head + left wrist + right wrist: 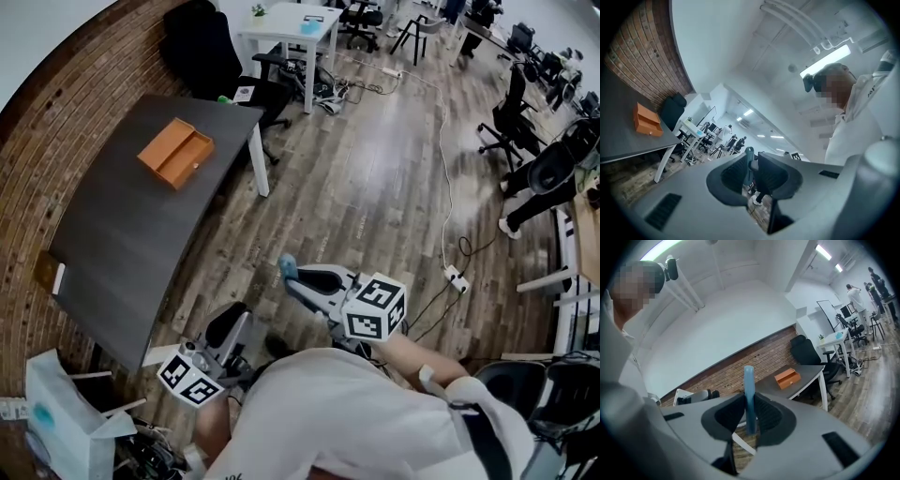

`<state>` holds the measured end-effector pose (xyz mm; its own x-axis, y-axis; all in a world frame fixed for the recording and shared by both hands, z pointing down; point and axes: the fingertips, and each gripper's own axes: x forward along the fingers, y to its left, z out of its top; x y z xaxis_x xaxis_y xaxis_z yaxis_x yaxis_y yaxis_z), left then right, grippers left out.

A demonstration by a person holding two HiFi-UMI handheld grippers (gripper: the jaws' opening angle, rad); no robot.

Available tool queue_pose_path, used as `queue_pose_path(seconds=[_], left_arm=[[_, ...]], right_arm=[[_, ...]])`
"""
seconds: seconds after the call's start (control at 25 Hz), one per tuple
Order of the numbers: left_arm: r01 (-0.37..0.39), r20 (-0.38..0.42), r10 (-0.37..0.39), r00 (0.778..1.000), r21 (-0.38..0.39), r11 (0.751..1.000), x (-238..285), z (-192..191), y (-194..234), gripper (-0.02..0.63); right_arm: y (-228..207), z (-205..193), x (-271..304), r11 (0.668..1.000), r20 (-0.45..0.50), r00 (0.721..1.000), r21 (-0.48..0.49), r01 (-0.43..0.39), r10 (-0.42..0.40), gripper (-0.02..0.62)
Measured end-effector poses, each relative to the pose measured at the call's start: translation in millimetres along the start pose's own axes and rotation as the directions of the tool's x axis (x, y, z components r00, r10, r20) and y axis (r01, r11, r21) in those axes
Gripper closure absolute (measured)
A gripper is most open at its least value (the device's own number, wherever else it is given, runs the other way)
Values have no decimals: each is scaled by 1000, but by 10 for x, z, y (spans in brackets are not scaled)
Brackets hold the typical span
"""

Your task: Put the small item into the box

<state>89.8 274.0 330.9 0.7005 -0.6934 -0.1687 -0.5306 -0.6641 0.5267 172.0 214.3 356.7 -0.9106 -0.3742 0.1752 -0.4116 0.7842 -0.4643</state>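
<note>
An orange box [175, 152] lies open on the dark table [122, 244] by the brick wall, well away from both grippers. It also shows as the orange box [787, 378] and the orange box [646, 120]. My right gripper [289, 278] hangs over the wooden floor, shut on a slim blue item [287, 265]. That blue item [749, 394] stands upright between the pads of the right gripper [749, 420]. My left gripper [236, 319] is lower, close to the person's body. The jaws of the left gripper [751, 176] stand a little apart with nothing between them.
A black office chair [202, 47] and a white table [291, 23] stand beyond the dark table. Cables and a power strip [455, 277] lie on the floor at the right. More chairs line the right side. A white bag [66, 422] sits at the lower left.
</note>
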Motion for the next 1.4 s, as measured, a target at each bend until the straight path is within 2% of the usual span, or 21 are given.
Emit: queue_pose_path(seconds=[0.4,0.64,0.88,1.08,1.4], left_arm=[[11,-17,-11,1000,-27,1000,-336,338,628,526],[44,-29,-45,999,-38,998,-282,426,839,528],[48,-40,-50,998,-47,998,-16,473,1048,526],[9,-6,-10,1000,-32,999,311,587,1357,527],[-33,41,33,999,-1,999,1046,801,1689,527]], right_arm=[[63,72,790,999,10,1000,12,29,-29,517],[2,120,1008,999,9,999,12,52,-52,517],[-294,269,1147,998,5,998,20,57,-57,517],[-681,449,1336,1000,-20,1000,16,16,-16,517],[-1328,969,1497,998,-59,997,-22,-59,58,517]])
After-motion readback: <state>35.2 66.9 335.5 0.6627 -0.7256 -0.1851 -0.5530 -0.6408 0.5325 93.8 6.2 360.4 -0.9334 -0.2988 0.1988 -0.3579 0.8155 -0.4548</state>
